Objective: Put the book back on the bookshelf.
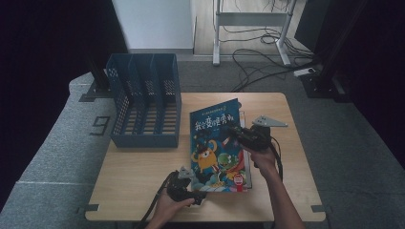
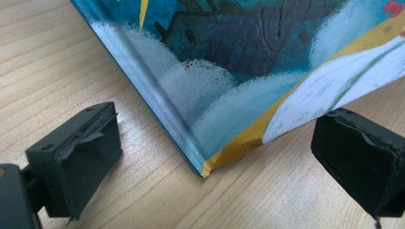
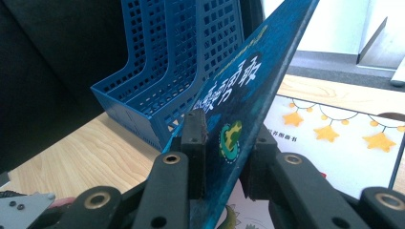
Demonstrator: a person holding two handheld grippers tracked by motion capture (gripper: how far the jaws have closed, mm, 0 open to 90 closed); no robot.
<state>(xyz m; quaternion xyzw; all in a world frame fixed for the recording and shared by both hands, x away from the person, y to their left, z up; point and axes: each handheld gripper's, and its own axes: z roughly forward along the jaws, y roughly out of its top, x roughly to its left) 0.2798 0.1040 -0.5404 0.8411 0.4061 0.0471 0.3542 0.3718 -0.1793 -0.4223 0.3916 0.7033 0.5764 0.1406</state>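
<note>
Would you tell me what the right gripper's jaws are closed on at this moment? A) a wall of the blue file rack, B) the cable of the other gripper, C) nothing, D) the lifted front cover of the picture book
D: in the right gripper view, the right gripper pinches the book's raised cover, with the blue file rack standing apart behind it.

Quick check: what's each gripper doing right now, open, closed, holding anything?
Left gripper: open, fingers either side of the book's bottom corner, not touching it.
Right gripper: closed on the book's raised front cover.
</note>
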